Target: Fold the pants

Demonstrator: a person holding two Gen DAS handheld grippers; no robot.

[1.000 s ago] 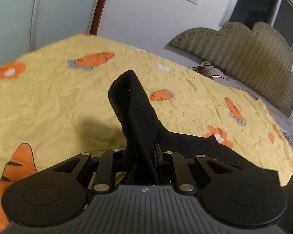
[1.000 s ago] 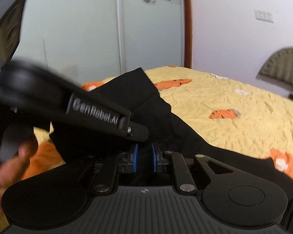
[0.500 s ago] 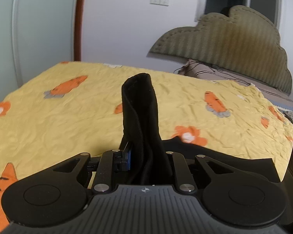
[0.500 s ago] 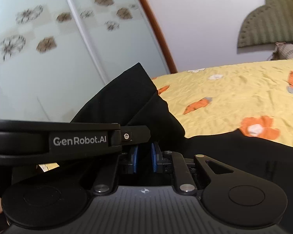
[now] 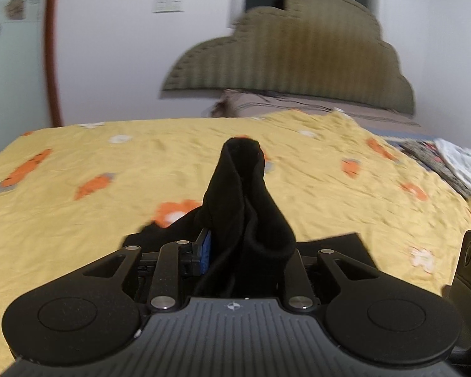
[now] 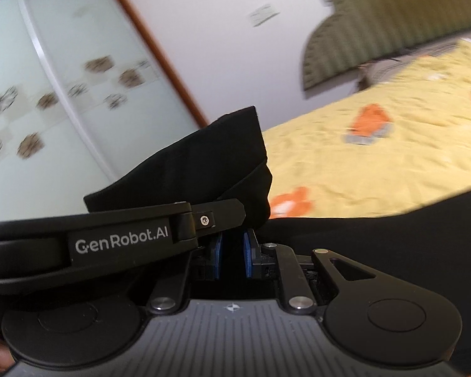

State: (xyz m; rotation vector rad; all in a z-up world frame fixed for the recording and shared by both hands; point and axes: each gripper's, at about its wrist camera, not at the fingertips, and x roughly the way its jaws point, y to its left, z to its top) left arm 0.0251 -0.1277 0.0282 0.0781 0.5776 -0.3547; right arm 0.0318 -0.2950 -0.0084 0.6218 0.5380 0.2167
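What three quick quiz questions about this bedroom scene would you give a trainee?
1. True or false: the left hand-held gripper is shut on the black pants.
2. What is printed on the yellow bedspread? A) blue stars B) orange carrots C) green leaves
3. Fill in: the right hand-held gripper pinches black ____ between its blue pads.

Key: 1 true; 2 B; 3 fabric (the pants).

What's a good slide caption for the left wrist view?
Left gripper shut on bunched black pants above a yellow carrot-print bedspread.
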